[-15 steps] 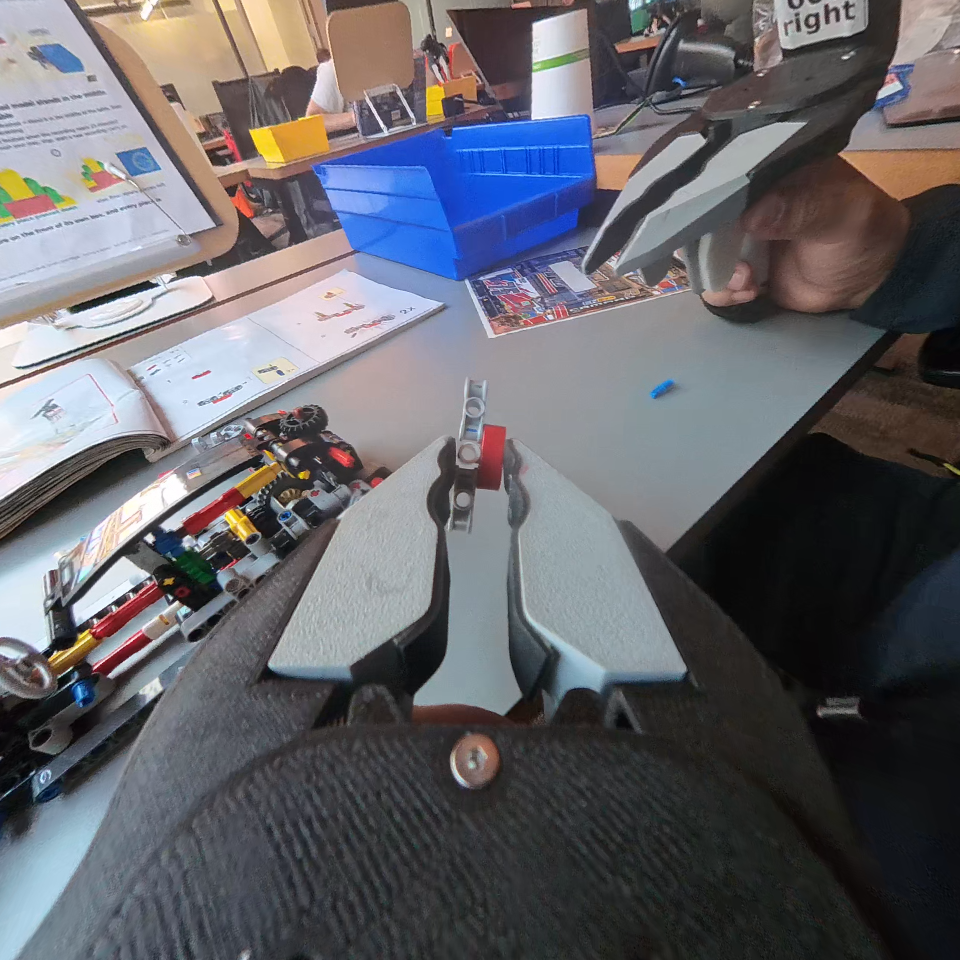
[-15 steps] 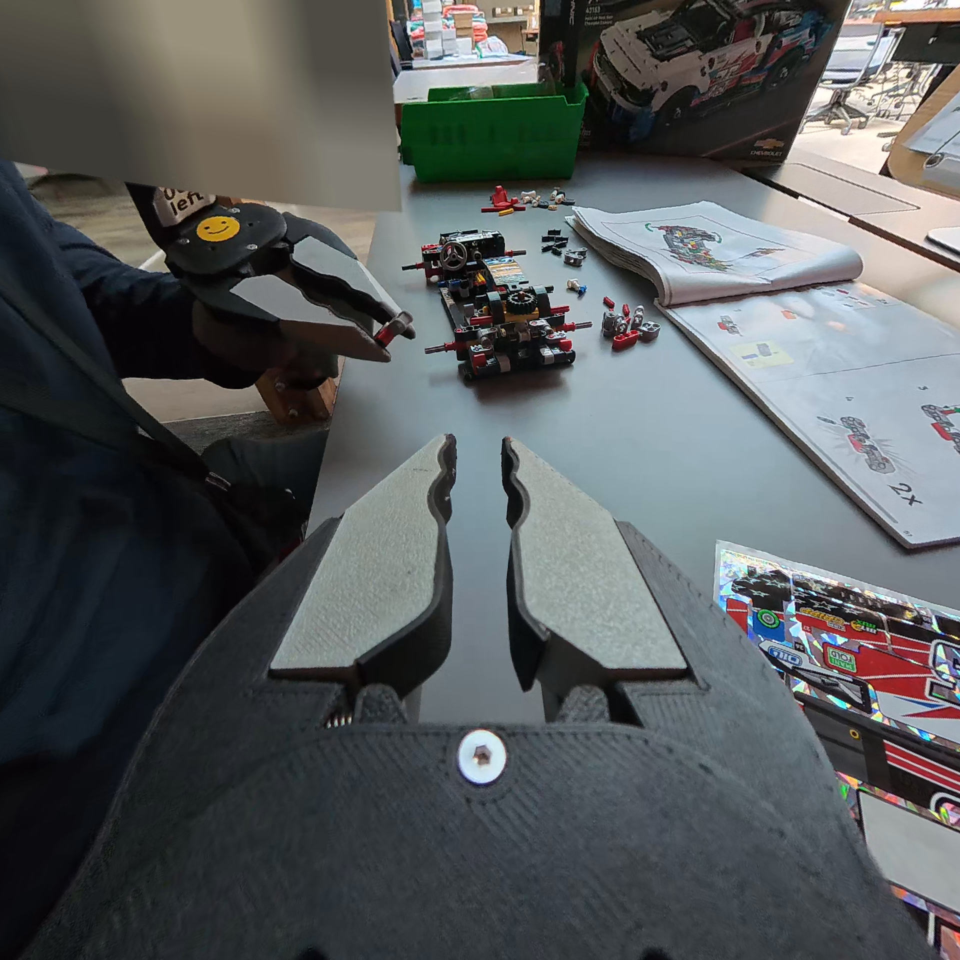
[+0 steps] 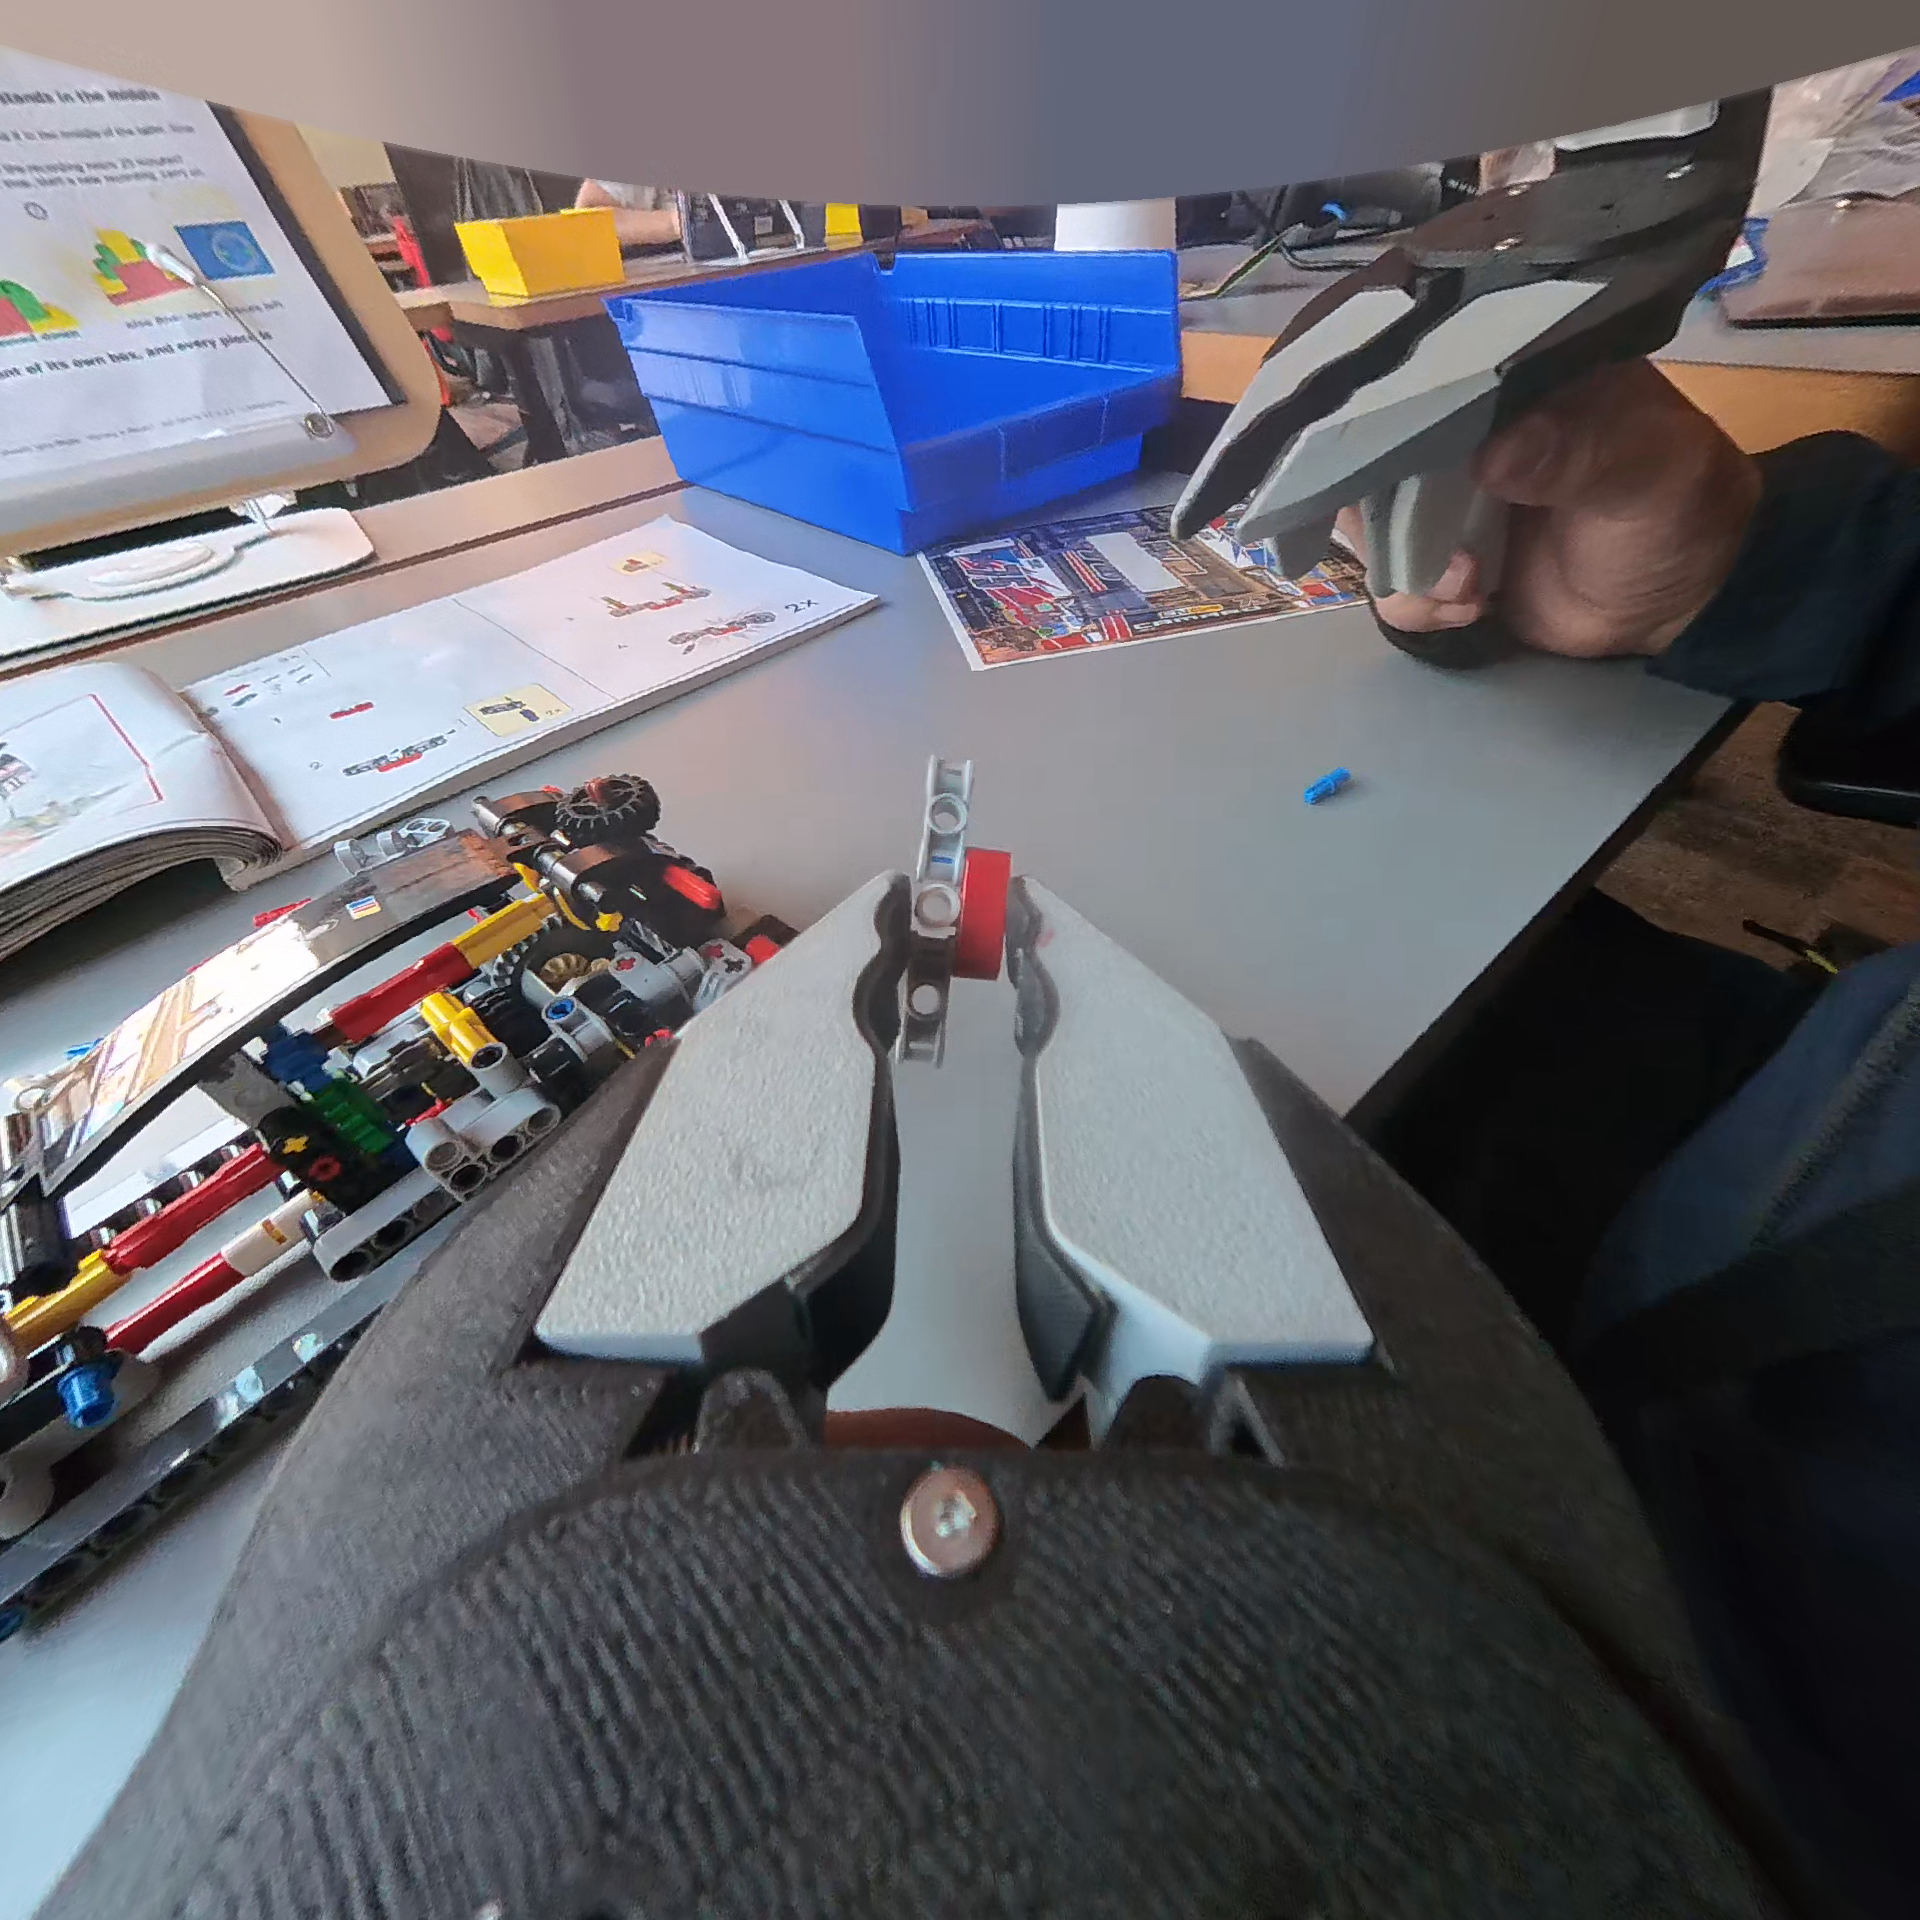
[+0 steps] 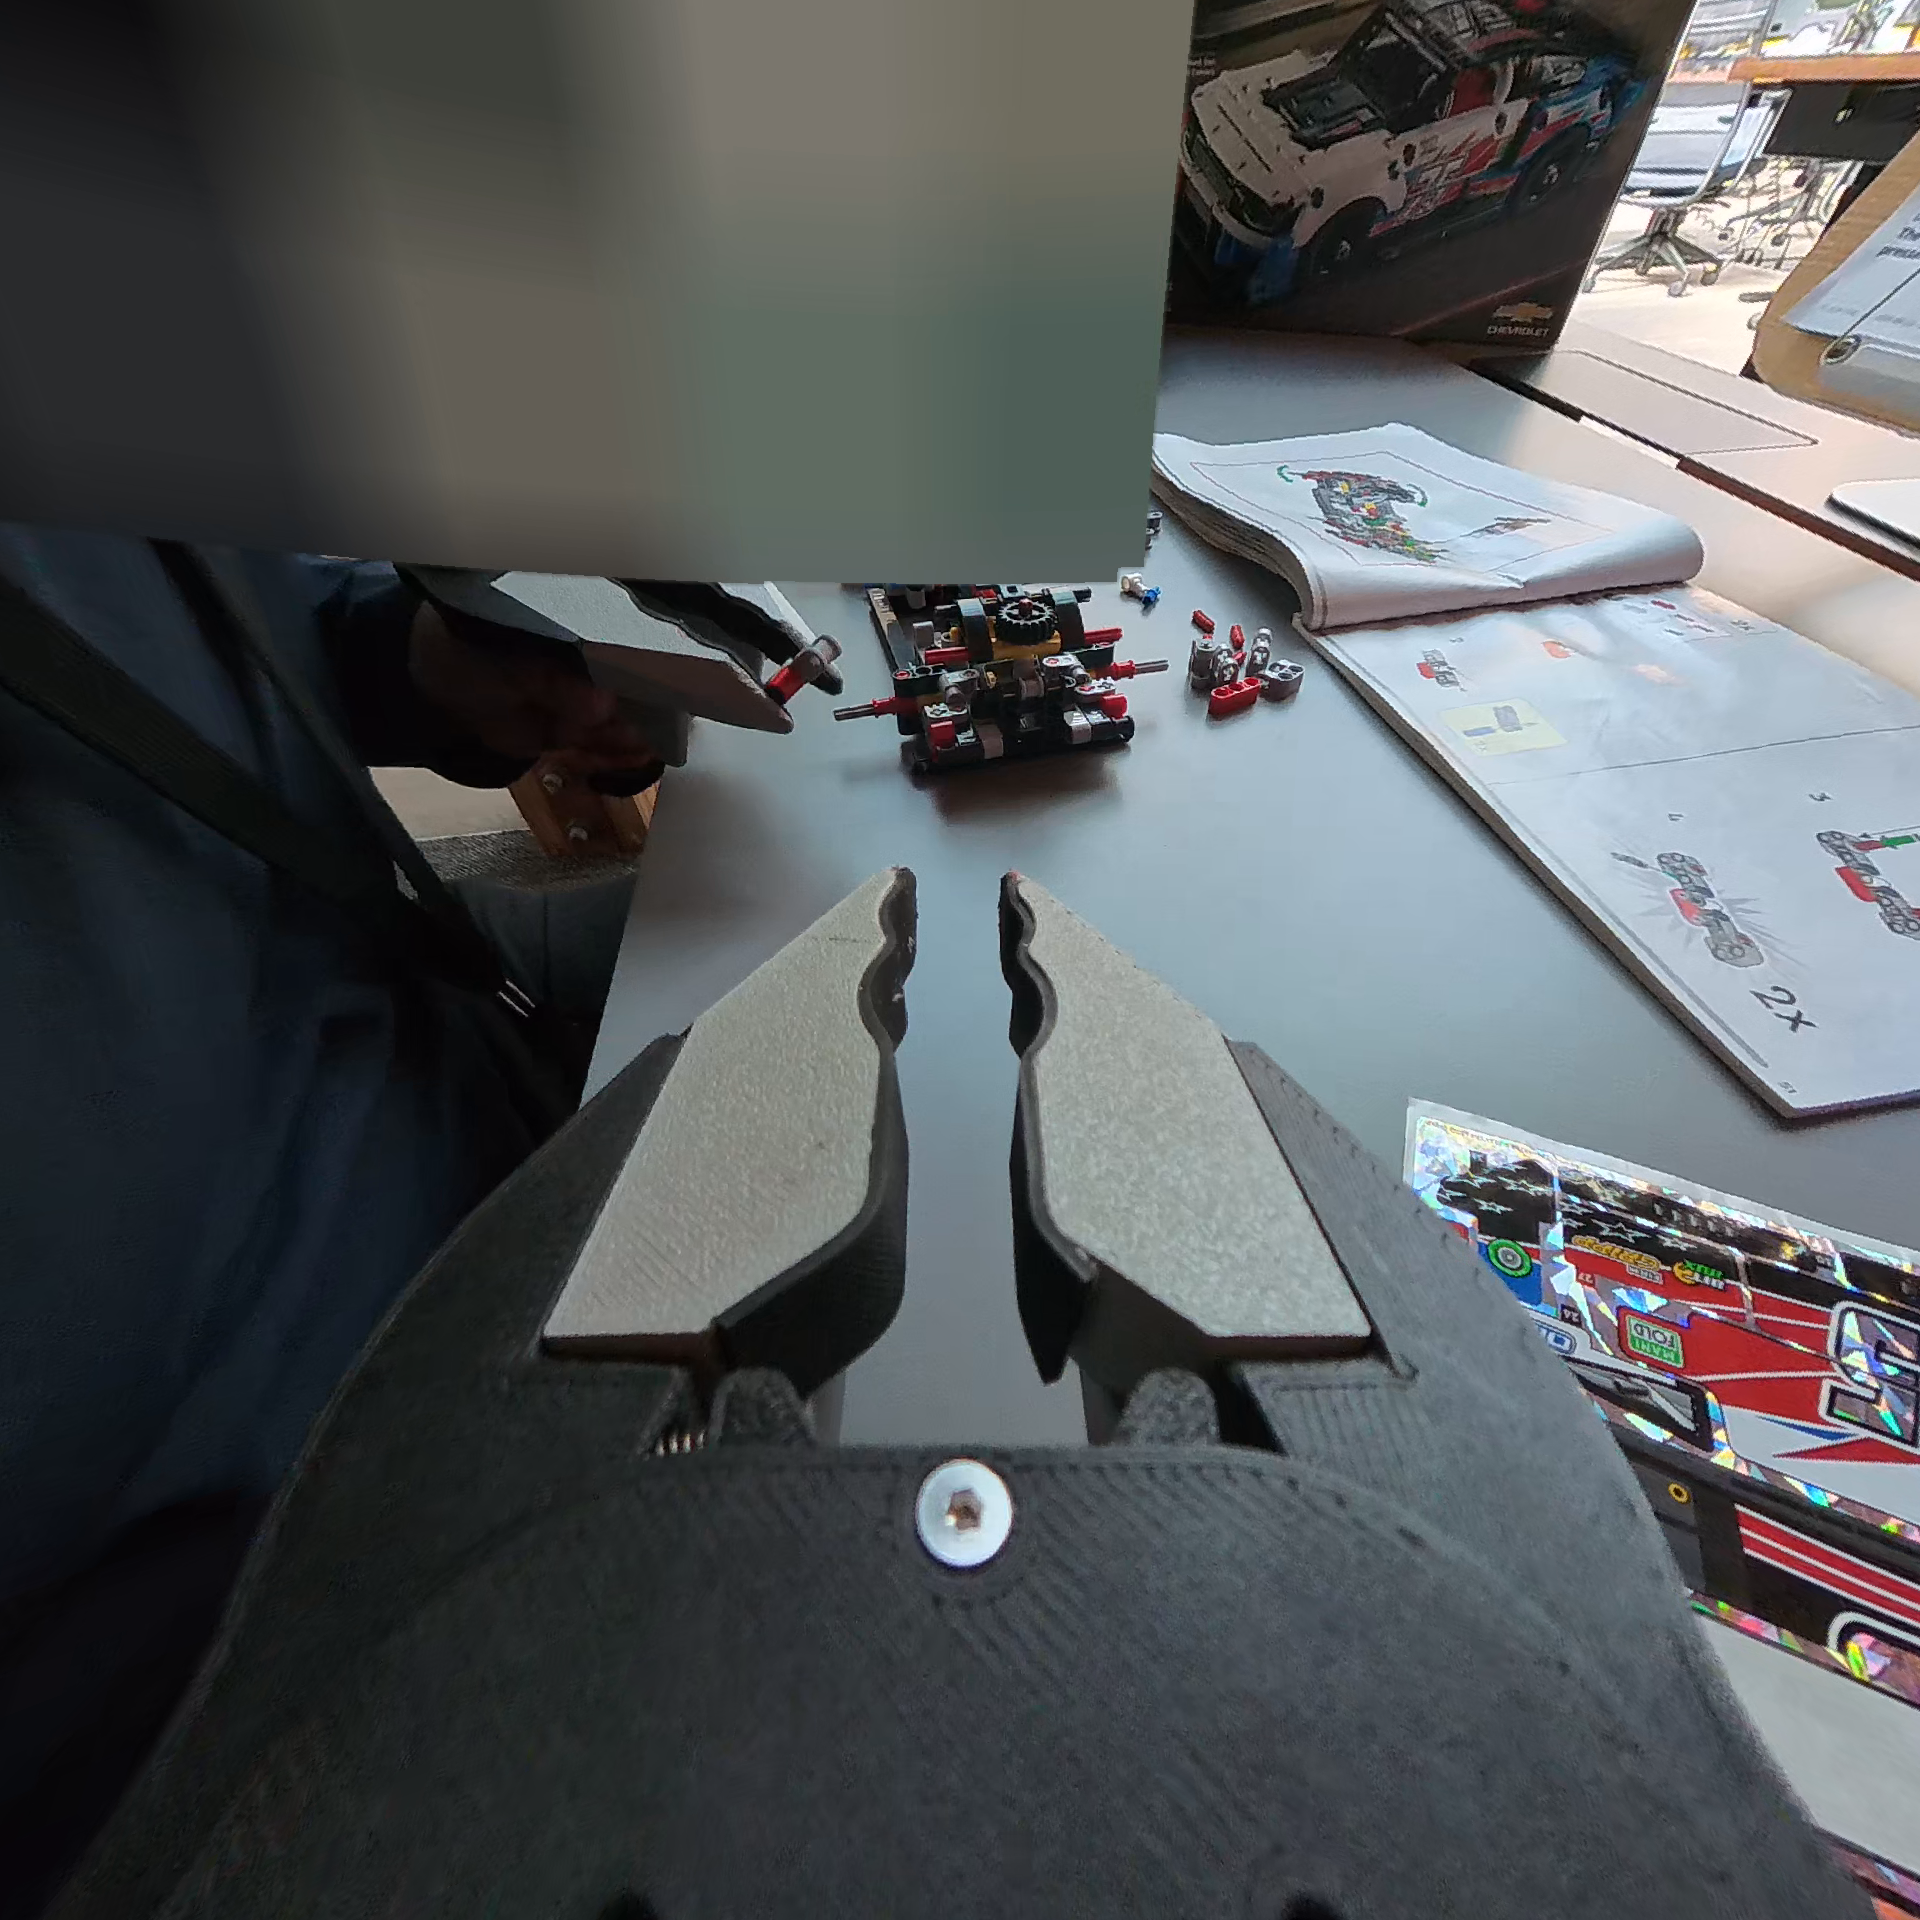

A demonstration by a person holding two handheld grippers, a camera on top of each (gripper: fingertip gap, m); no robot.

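Observation:
My left gripper is shut on a small brick assembly: a light grey beam with holes and a red round piece pinched between the fingertips. It shows in the right wrist view too, held above the table's left edge beside a partly built brick car chassis. The chassis lies just left of my left gripper. My right gripper is open with nothing between its fingers, above the grey table. It shows in the left wrist view at upper right, held by a hand.
An open instruction booklet and a sticker sheet lie on the table. A blue bin stands behind. A small blue pin lies near the table edge. Loose red and grey pieces lie by the chassis. A set box stands at the back. My hands' fingertips stand some 12 centimetres from each other. My right gripper is the nearer one to the small blue pin: about 8 centimetres, against 15 centimetres.
My right gripper's fingers have closed a little on air. My left gripper keeps its hold on the grey and red assembly, hardly moved.

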